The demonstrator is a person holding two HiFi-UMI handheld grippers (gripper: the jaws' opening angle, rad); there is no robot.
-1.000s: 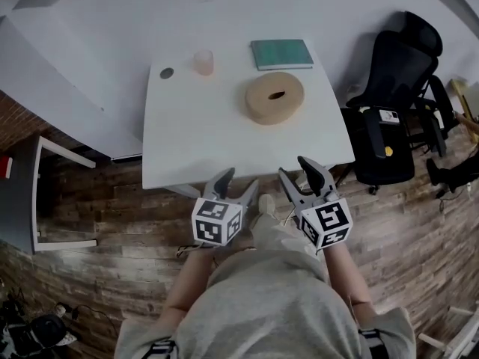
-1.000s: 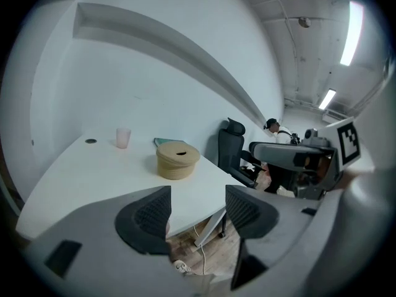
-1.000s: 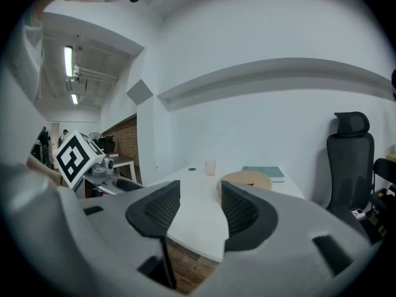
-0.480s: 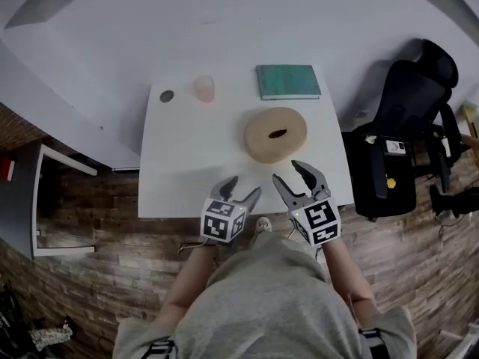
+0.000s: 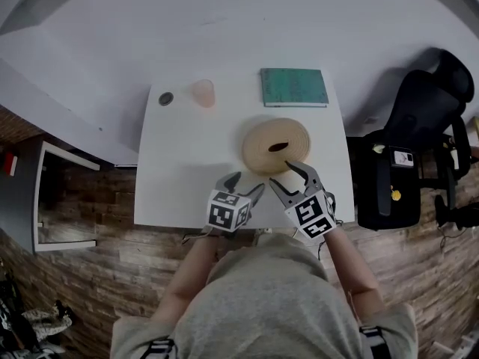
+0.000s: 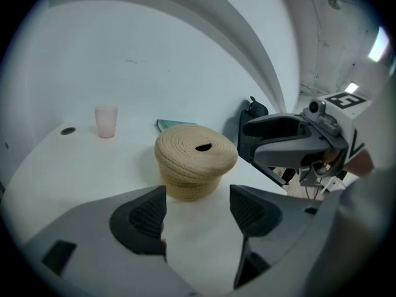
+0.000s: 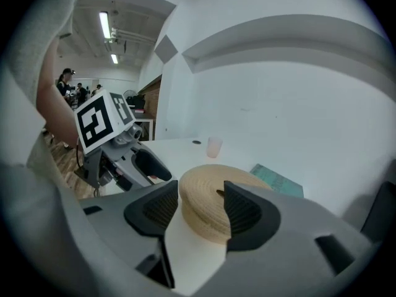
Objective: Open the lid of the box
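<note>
Tilting toward box (image 5: 276,146), empty hand-held grippers (image 5: 245,183) (image 5: 284,174) just opened.

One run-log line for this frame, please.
left gripper: jaws just opening, nothing between | right gripper: jaws just opening, nothing between | woven box: lid on | stage: pre-grasp

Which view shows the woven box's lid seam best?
The left gripper view: the woven box stands whole and unobstructed, seen from the side, with the lid overhanging the body. The head view shows only its top from above. The right gripper view shows it close, but jaws hide both sides.
</note>
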